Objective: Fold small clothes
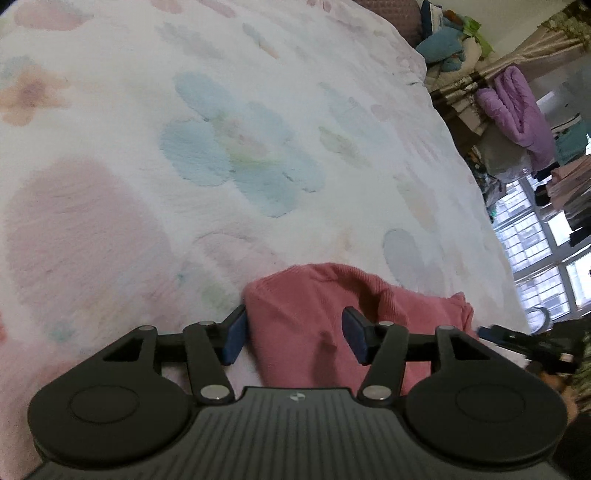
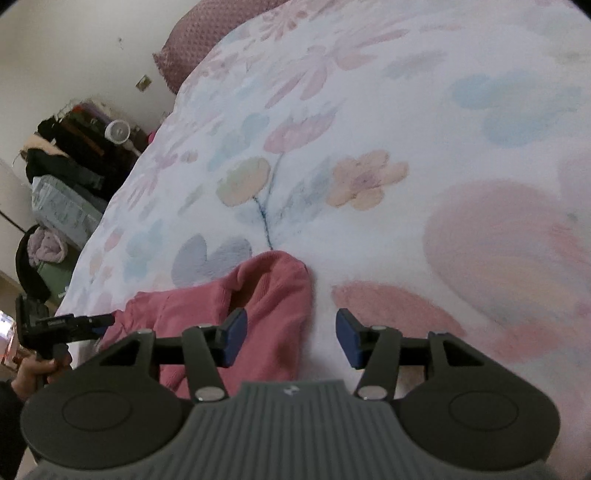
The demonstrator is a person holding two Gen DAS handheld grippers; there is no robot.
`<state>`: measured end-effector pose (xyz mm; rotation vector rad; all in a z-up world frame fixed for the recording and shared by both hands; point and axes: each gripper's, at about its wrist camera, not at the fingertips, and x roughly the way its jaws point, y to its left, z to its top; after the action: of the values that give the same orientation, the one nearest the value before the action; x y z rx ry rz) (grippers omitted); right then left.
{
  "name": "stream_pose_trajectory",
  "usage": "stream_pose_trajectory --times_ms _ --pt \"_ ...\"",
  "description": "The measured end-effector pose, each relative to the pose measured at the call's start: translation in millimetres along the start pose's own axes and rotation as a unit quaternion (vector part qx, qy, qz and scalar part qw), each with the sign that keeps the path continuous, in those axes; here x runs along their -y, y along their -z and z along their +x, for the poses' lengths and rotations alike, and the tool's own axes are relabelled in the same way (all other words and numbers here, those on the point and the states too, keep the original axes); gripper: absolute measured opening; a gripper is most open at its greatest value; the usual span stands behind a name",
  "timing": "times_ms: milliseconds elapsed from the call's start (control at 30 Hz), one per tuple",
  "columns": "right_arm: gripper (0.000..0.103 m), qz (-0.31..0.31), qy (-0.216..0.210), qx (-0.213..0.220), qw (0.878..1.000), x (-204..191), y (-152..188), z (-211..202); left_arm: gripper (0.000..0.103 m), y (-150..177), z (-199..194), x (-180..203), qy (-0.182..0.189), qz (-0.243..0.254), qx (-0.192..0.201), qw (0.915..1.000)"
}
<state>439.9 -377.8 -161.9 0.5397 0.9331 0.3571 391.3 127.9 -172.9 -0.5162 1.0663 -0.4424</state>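
Observation:
A small pink knit garment lies bunched on the flowered bedspread, close in front of both grippers. My left gripper is open, its blue pads either side of the garment's near left corner. My right gripper is open over the garment's right edge; the left pad lies over the cloth, the right pad over bare bedspread. The other gripper shows at the far left of the right wrist view and at the right of the left wrist view.
A mauve pillow lies at the head of the bed. Piled clothes and bedding and a barred window stand beyond one bed edge. Dark clothes, a small fan and bags stand by the other edge.

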Motion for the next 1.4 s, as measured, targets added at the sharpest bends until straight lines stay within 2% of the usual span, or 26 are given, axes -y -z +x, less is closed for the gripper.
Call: stream_pose_trajectory --times_ms 233,367,400,433,500,600,733,1000,1400 --pt "0.051 -0.008 -0.027 -0.001 1.000 2.8 -26.4 41.0 0.063 -3.3 5.4 -9.5 0.049 -0.004 0.008 0.9988" --pt "0.051 -0.002 -0.051 -0.019 0.999 6.2 -36.7 57.1 0.060 -3.3 8.0 -12.5 0.072 -0.006 0.009 0.9973" --pt "0.049 -0.011 -0.051 -0.026 0.998 4.0 -37.9 61.1 0.052 -3.5 9.3 -12.3 0.072 -0.005 0.008 0.9973" --pt "0.043 -0.025 -0.047 -0.032 0.998 0.3 -38.3 63.8 0.032 -3.7 9.9 -11.3 0.067 0.001 0.011 0.9977" --pt "0.004 -0.047 -0.039 -0.041 0.997 -5.7 -38.9 69.0 0.007 -4.2 13.2 -10.1 0.043 0.010 0.001 0.9990" --pt "0.004 -0.048 -0.033 -0.033 0.998 -7.9 -37.8 68.3 0.007 -2.5 7.9 -11.0 0.047 0.003 0.014 0.9988" --pt "0.004 -0.041 -0.053 -0.003 0.998 -8.3 -35.0 51.4 0.007 0.4 -11.4 -5.4 0.070 0.007 0.043 0.9966" --pt "0.004 -0.044 -0.083 0.021 0.995 -27.3 -26.5 3.4 0.006 16.1 -48.0 10.7 0.094 0.016 0.048 0.9942" --pt "0.004 -0.058 -0.105 0.029 0.992 -57.0 26.2 -82.9 0.006 69.9 -108.6 34.6 0.099 0.022 0.062 0.9929"
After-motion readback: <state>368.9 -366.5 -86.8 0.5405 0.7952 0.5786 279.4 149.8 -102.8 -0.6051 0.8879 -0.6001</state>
